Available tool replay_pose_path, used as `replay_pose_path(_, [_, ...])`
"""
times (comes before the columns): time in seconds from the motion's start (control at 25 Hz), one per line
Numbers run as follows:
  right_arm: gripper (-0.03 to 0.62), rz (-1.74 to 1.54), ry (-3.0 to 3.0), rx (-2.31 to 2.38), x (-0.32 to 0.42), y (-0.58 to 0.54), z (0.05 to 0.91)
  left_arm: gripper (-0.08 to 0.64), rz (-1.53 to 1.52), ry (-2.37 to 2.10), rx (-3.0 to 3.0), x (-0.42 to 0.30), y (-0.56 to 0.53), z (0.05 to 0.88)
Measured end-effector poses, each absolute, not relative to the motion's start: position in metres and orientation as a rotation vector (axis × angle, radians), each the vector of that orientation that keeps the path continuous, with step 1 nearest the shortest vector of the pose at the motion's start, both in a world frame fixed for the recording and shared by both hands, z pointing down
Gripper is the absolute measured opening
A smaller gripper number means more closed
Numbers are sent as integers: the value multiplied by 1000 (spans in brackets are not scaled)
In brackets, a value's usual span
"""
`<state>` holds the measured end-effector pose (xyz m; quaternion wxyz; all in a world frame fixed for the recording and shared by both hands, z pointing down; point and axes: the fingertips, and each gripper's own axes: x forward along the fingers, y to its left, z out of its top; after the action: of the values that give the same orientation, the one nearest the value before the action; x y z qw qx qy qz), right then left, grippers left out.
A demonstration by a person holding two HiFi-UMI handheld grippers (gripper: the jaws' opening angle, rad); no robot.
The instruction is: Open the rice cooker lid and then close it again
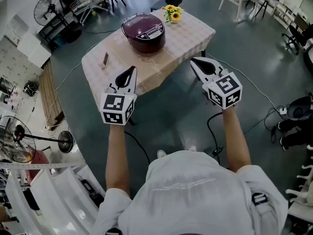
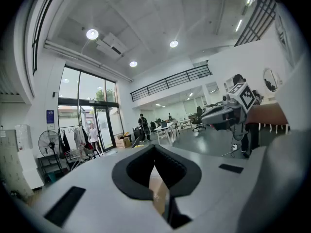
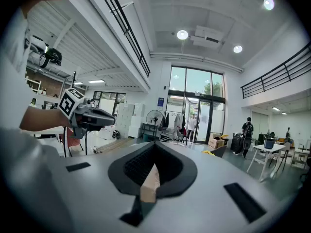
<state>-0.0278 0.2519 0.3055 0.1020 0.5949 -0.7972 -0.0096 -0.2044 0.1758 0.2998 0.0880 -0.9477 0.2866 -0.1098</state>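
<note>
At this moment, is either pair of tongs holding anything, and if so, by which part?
Nothing is held. The left tongs and right tongs are both shut and empty; the rice cooker sits untouched ahead of them, lid closed.

Head view high above table [image 1: 191,32], steeply down, gripper views level, both facing glass doors [image 3: 194,118]

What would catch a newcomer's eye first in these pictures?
A dark red rice cooker, lid down, sits on the cloth-covered table, yellow flowers beside it. Nearer the person, the left tool and right tool hover side by side, both shut and empty.
</note>
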Motion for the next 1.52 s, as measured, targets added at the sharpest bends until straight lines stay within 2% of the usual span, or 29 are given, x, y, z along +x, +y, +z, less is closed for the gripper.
replay_pose_path(0.76, [26, 32, -2388, 1812, -20, 249, 308, 17, -364, 862, -2847, -208, 172, 310])
replay_pose_path(0.84, [51, 9, -2400, 1820, -18, 248, 304, 17, -378, 869, -2841, -208, 172, 310])
replay_pose_path(0.92, [124, 16, -2414, 1814, -16, 248, 304, 18, -380, 873, -2838, -206, 173, 310])
replay_pose_path(1.0, [169, 18, -2418, 1802, -11, 247, 306, 45, -366, 876, -2845, -202, 172, 310])
replay_pose_path(1.08, [183, 15, -2424, 1783, -8, 245, 309, 158, -348, 873, -2855, -196, 172, 311])
replay_pose_path(1.12, [187, 14, -2429, 1774, -7, 245, 309, 177, -341, 869, -2858, -193, 172, 312])
replay_pose_path(1.52, [190, 21, -2390, 1776, 34, 250, 314, 179, -412, 857, -2867, -156, 181, 327])
